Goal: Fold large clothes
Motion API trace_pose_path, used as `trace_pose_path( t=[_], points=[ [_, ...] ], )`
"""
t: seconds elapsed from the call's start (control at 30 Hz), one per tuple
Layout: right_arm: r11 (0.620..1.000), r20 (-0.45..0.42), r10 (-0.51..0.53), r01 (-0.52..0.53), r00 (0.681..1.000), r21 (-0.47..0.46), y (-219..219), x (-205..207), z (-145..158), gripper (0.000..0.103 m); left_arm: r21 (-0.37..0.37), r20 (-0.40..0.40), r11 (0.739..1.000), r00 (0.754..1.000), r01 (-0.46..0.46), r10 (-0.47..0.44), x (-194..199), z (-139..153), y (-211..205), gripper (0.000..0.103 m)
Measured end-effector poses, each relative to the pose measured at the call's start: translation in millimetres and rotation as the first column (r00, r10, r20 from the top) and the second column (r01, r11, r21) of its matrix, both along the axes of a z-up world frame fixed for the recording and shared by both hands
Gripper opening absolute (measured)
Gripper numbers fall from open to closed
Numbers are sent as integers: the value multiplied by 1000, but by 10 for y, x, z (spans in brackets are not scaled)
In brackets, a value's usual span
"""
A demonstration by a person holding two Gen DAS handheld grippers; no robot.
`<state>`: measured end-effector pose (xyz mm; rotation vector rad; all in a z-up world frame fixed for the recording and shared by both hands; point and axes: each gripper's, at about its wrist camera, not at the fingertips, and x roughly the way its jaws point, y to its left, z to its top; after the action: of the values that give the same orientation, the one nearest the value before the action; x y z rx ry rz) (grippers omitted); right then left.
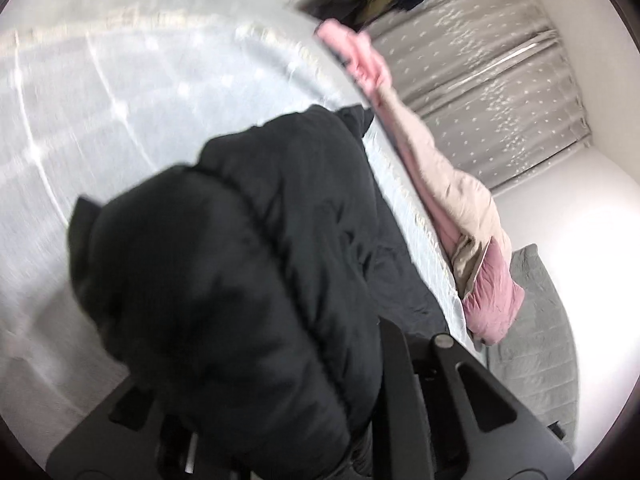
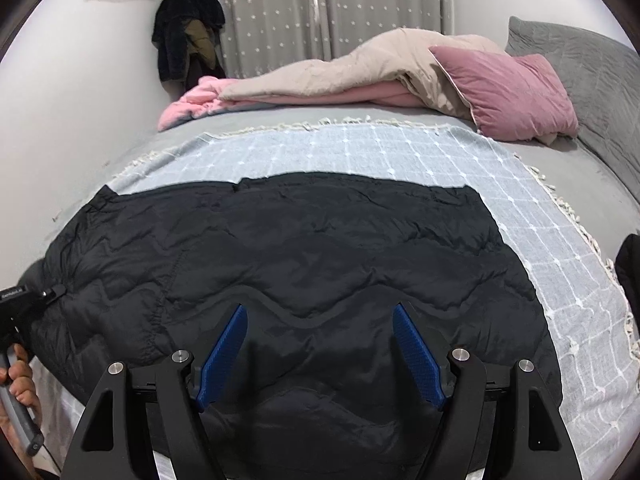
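A black quilted jacket (image 2: 300,248) lies spread flat on a pale blue checked blanket (image 2: 400,152) covering the bed. My right gripper (image 2: 320,320) hangs just above the jacket's near part. It is open, its blue pads (image 2: 224,352) are wide apart, and nothing is pinched between them. At the jacket's left edge my left gripper (image 2: 51,293) is shut on the fabric. In the blurred left wrist view a lifted fold of the jacket (image 1: 240,260) bulges up close and hides the fingertips.
A pink and beige duvet (image 2: 340,76) is bunched along the bed's far side. Beside it lie a pink pillow (image 2: 508,92) and a grey pillow (image 2: 580,60). Dark clothes (image 2: 188,32) hang on the wall by the starred curtain (image 2: 320,12). A hand (image 2: 20,380) holds the left gripper's handle.
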<state>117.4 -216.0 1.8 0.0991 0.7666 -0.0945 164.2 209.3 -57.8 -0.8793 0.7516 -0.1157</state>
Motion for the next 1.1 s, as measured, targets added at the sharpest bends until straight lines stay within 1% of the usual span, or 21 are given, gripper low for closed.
trace_pose_path(
  t=[0.1, 0.13, 0.2, 0.27, 0.33, 0.4, 0.5, 0.57, 0.63, 0.7, 0.77, 0.83, 0.87, 0.9, 0.93, 1.0, 1.07, 1.1],
  points=[
    [998, 28, 43, -44, 999, 45, 136, 6, 59, 76, 37, 45, 997, 997, -65, 63, -123, 141, 170, 16],
    [996, 35, 63, -65, 997, 57, 214, 17, 68, 76, 43, 61, 996, 995, -79, 77, -160, 173, 230, 16],
    [990, 40, 115, -118, 993, 78, 400, 51, 59, 75, 78, 101, 991, 990, -105, 97, -244, 293, 345, 16],
    [976, 26, 183, -184, 983, 112, 609, 106, 8, 75, 106, 145, 987, 984, -121, 105, -330, 412, 430, 16],
    [954, -7, 258, -254, 966, 158, 858, 190, -96, 73, 136, 198, 981, 974, -136, 107, -455, 564, 524, 16],
    [931, -36, 320, -307, 947, 197, 1077, 277, -225, 70, 163, 242, 977, 965, -139, 97, -563, 676, 565, 16],
    [898, -90, 395, -364, 914, 247, 1357, 419, -472, 69, 212, 308, 969, 950, -128, 58, -637, 862, 513, 16],
    [886, -109, 424, -387, 899, 254, 1472, 475, -606, 70, 258, 347, 959, 938, -117, 21, -650, 959, 380, 16],
    [884, -115, 432, -395, 894, 251, 1504, 504, -668, 70, 293, 374, 951, 927, -94, -24, -626, 1040, 192, 16],
    [876, -115, 439, -397, 891, 273, 1452, 526, -668, 71, 331, 408, 941, 910, -69, -77, -601, 1131, -43, 16],
    [856, -114, 444, -384, 889, 345, 1329, 533, -610, 71, 360, 431, 932, 892, -36, -132, -600, 1197, -232, 16],
    [821, -112, 439, -347, 892, 454, 1130, 532, -532, 71, 394, 445, 919, 870, 22, -212, -568, 1247, -509, 17],
    [801, -103, 430, -326, 897, 503, 990, 526, -477, 71, 409, 446, 912, 863, 42, -240, -562, 1259, -588, 18],
    [790, -87, 410, -305, 908, 532, 829, 509, -406, 71, 432, 443, 899, 850, 74, -283, -551, 1261, -740, 19],
    [789, -71, 387, -291, 919, 541, 697, 490, -343, 71, 446, 438, 889, 842, 100, -314, -553, 1263, -831, 20],
    [812, -32, 310, -247, 950, 529, 328, 427, -182, 71, 480, 399, 857, 823, 188, -404, -483, 1189, -1141, 23],
    [833, -7, 222, -186, 975, 521, -48, 365, -76, 72, 502, 346, 822, 808, 270, -477, -419, 1092, -1373, 25],
    [836, -1, 182, -154, 983, 526, -240, 356, -47, 72, 516, 306, 794, 797, 321, -521, -372, 1010, -1523, 27]
  ],
)
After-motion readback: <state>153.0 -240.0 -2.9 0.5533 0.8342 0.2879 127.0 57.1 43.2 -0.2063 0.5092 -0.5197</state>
